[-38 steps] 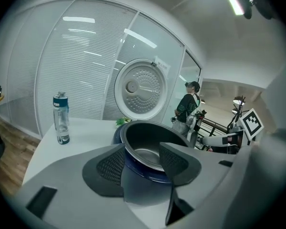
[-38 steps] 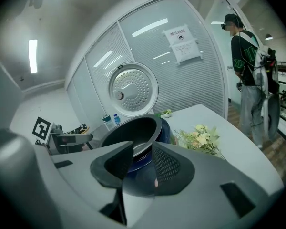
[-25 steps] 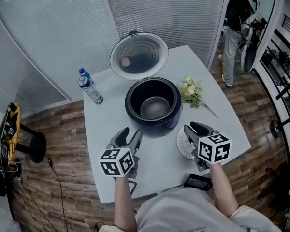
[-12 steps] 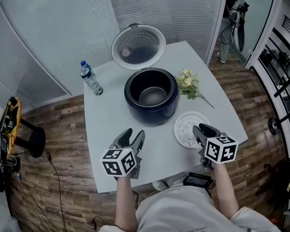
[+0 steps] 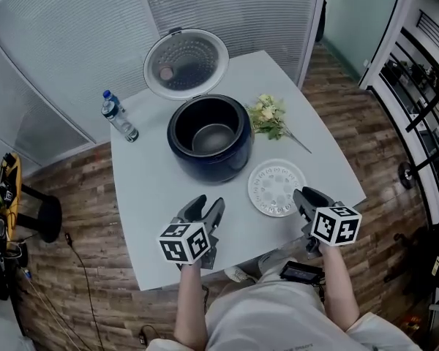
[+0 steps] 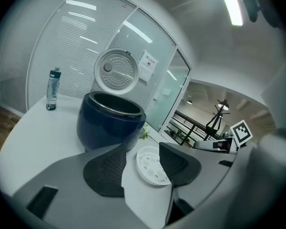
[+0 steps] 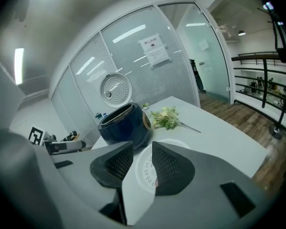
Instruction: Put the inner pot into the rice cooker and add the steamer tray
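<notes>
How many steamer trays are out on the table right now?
1. The white steamer tray lies flat on the table, right of the rice cooker and nearer the person than the flowers. No other shows.

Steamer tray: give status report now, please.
Left gripper open, empty. Right gripper open, empty, near steamer tray. Tray flat on table, outside open rice cooker. Nothing between them; flowers lie aside.
</notes>
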Demonstrator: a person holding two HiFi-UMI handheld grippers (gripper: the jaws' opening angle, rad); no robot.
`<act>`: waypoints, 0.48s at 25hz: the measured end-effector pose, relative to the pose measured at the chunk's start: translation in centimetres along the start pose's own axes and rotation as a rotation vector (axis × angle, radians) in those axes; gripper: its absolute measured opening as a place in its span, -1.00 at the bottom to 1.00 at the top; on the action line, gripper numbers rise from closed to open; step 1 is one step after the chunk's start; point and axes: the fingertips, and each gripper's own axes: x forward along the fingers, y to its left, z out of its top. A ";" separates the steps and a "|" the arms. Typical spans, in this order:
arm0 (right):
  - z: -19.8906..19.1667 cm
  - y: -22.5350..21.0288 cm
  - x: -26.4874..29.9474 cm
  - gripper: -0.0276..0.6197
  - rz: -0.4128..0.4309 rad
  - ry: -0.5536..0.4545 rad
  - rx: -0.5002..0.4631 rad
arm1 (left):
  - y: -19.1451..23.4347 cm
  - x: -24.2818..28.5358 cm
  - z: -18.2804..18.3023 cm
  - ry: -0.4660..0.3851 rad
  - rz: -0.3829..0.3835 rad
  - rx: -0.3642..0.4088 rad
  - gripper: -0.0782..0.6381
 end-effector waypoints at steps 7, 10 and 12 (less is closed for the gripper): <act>-1.4 -5.4 1.5 -0.51 -0.021 0.042 0.102 | -1.6 5.6 -3.2 0.089 -0.045 -0.038 -0.16; -2.0 -7.7 2.3 -0.51 -0.044 0.071 0.117 | -1.8 7.7 -4.2 0.123 -0.047 -0.056 -0.16; -2.6 -8.9 2.8 -0.51 -0.059 0.094 0.117 | -1.7 8.8 -4.9 0.146 -0.045 -0.067 -0.16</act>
